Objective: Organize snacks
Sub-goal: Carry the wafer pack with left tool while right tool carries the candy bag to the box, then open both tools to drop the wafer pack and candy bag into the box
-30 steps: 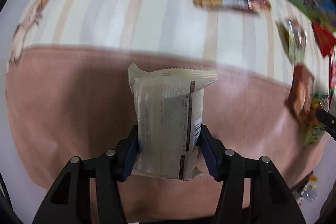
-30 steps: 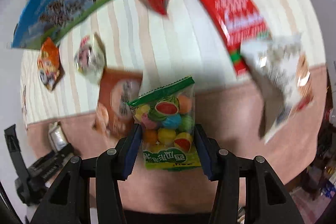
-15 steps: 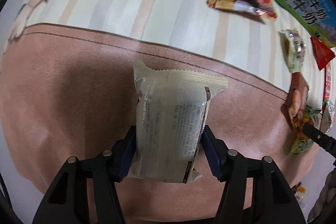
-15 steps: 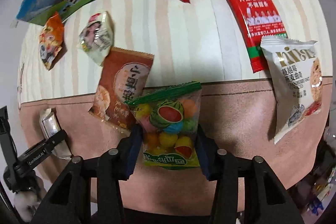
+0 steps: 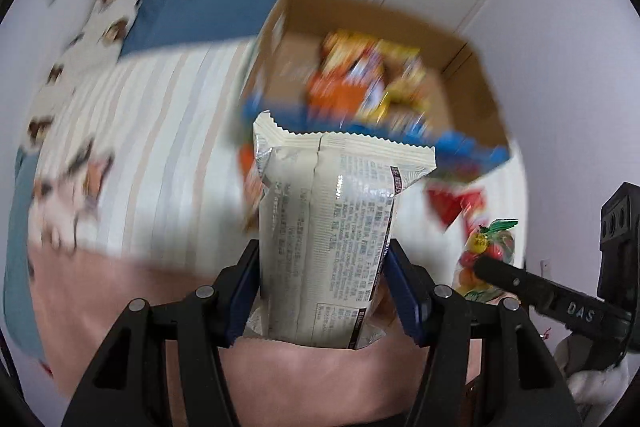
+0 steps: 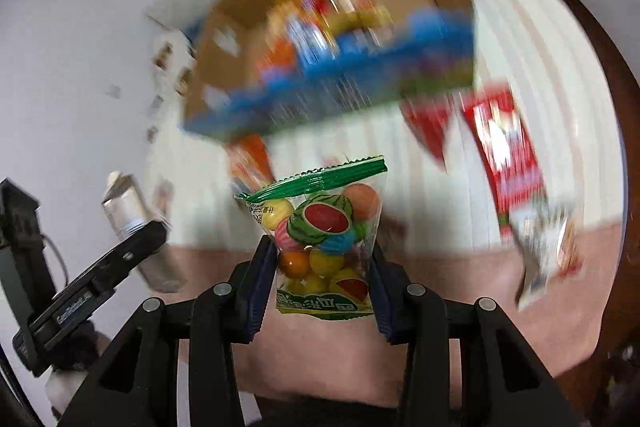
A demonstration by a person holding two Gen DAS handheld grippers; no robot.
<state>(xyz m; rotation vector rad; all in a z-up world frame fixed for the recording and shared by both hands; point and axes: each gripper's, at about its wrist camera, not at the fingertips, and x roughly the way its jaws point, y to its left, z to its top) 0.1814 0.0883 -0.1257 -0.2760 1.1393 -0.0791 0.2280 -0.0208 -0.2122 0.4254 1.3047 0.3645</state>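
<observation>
Left wrist: left hand-held gripper [image 5: 324, 279] clamps cream packet [image 5: 332, 227]; box contents [image 5: 368, 75] blurred.

1. The left claw [image 5: 323, 279] points down at a slant and squeezes a pale snack pack [image 5: 332, 227].
2. The right claw [image 6: 320, 275] also tilts down; its jaws have just been closing, pinching a candy bag [image 6: 324, 243].

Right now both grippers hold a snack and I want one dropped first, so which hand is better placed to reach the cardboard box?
Probably left. The left gripper with its cream packet faces the cardboard box opening almost straight ahead. The right gripper, holding the candy bag, sees it more obliquely.
</observation>
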